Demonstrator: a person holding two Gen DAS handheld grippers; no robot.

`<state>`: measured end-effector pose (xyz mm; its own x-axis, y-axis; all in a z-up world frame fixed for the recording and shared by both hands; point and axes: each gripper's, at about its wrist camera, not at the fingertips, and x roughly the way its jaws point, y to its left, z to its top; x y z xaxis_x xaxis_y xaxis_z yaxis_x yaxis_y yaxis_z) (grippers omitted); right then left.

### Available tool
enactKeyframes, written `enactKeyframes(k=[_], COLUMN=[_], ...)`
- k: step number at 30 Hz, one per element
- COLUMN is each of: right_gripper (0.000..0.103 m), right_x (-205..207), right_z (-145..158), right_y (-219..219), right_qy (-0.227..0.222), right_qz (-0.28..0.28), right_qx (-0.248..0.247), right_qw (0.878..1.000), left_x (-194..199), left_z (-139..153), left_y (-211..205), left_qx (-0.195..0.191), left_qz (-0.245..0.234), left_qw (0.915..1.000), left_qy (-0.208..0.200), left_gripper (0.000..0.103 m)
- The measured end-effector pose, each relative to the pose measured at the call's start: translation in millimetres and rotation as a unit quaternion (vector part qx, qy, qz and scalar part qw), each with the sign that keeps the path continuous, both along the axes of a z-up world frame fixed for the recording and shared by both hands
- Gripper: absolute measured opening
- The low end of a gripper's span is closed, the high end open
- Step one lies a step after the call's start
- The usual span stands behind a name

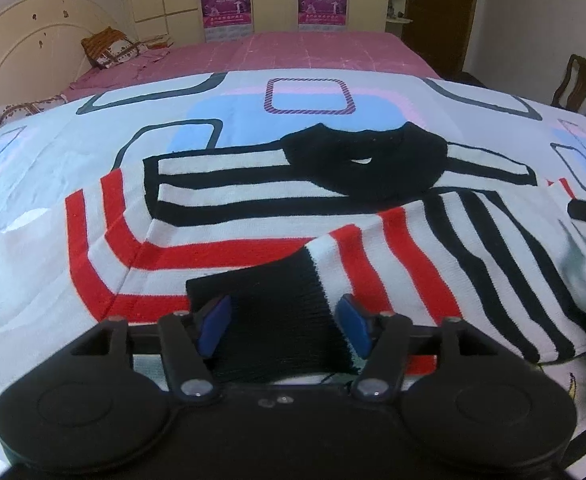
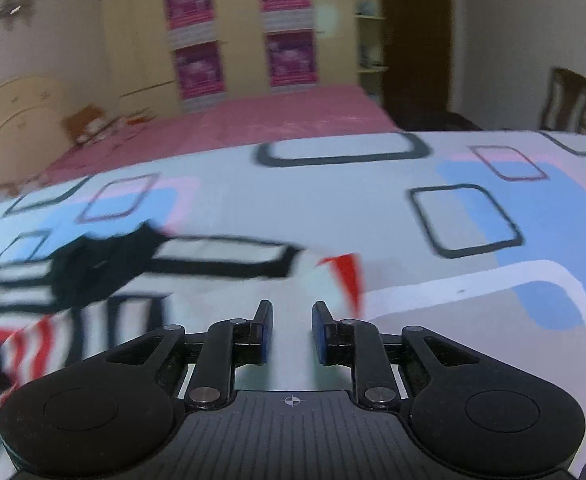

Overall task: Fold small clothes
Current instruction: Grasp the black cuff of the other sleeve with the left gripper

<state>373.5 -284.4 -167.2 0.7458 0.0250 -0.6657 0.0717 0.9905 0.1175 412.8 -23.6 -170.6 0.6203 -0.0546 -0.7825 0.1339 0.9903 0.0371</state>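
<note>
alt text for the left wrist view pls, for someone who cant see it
The left gripper hangs open around the black cuff of a striped sweater, whose sleeve is folded across its body. The sweater, striped white, black and red with a black collar, lies on a patterned sheet.

Left wrist view is sharp, evenly and softly lit, without hard shadows. Right wrist view is dimmer and motion-blurred, especially at left. Both bend strongly at the edges, with dark corners.
</note>
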Motion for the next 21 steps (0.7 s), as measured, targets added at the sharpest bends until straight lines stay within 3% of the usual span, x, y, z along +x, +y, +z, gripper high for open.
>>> enactKeyframes(k=[3, 8, 10, 14, 21], right_gripper=[0.021, 0.021, 0.022, 0.022, 0.022], right_x=[-9, -12, -13, -17, -17], right_z=[-2, -22, -21, -14, -23], right_y=[24, 48, 51, 59, 75], right_qy=[0.005, 0.031, 0.033, 0.028, 0.044], right_qz=[0.039, 0.072, 0.075, 0.084, 0.105], right_qx=[-0.011, -0.044, -0.056, -0.034, -0.079], right_qw=[0.999, 0.996, 0.995, 0.995, 0.99], left_x=[1, 3, 5, 5, 0], left_z=[-1, -3, -4, -4, 6], left_y=[-1, 2, 4, 3, 7], left_qx=[0.008, 0.019, 0.016, 0.021, 0.025], left_qz=[0.002, 0.014, 0.018, 0.019, 0.022], left_qw=[1.0, 0.9997, 0.9997, 0.9996, 0.9994], left_qy=[0.002, 0.002, 0.005, 0.007, 0.011], left_gripper=[0.064, 0.082, 0.084, 0.084, 0.082])
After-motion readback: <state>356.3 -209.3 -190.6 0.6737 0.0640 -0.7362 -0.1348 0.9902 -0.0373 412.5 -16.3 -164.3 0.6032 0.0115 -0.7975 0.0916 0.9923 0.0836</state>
